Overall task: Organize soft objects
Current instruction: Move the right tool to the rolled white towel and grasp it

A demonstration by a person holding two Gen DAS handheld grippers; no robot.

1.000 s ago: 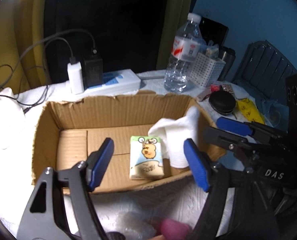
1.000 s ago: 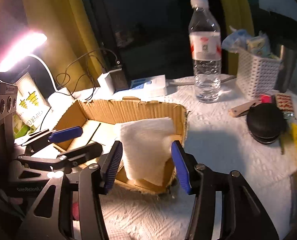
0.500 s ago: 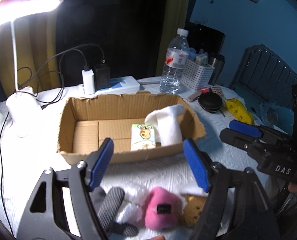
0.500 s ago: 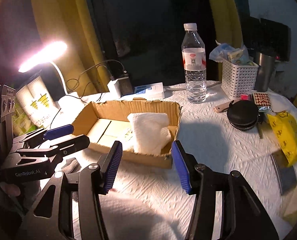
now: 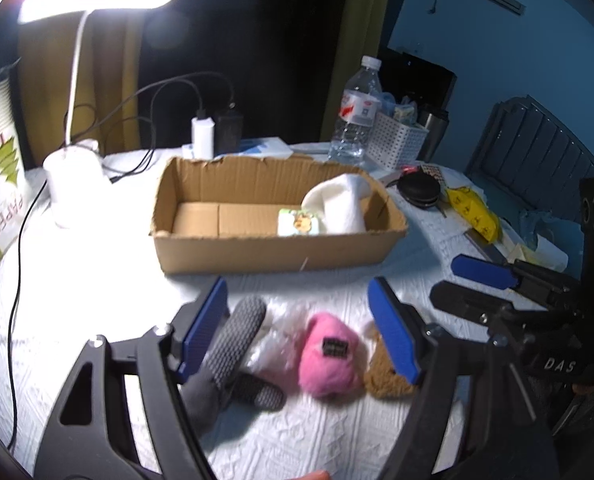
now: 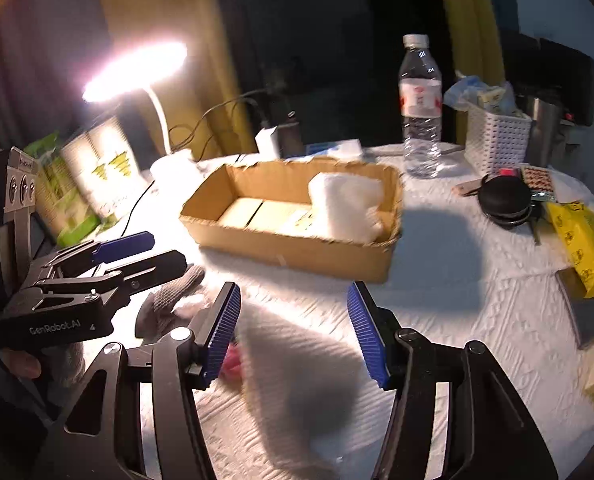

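Note:
A cardboard box point(image 5: 273, 254) point(image 6: 297, 250) stands on the white table. In it lie a folded white cloth point(image 5: 343, 204) point(image 6: 347, 204) and a small tissue pack with a cartoon print point(image 5: 299, 222). In front of the box lie a grey glove point(image 5: 233, 350) point(image 6: 169, 300), a clear plastic bag point(image 5: 279, 344), a pink plush point(image 5: 329, 362) and a brown plush point(image 5: 385, 376). My left gripper point(image 5: 297, 332) point(image 6: 137, 250) is open and empty above the pink plush. My right gripper point(image 6: 293, 334) point(image 5: 477, 284) is open and empty, over bare table.
A lit desk lamp point(image 5: 73, 184), chargers with cables point(image 5: 213, 136), a water bottle point(image 5: 357, 114) point(image 6: 421, 108) and a white basket point(image 5: 397, 144) point(image 6: 497, 140) stand behind the box. A black round case point(image 6: 505, 198), a yellow packet point(image 6: 581, 240) and a dark phone point(image 6: 585, 312) lie right.
Both grippers have pulled back and up from the box. The white cloth stays in the box. The glove, bag and plushes have come into the left wrist view.

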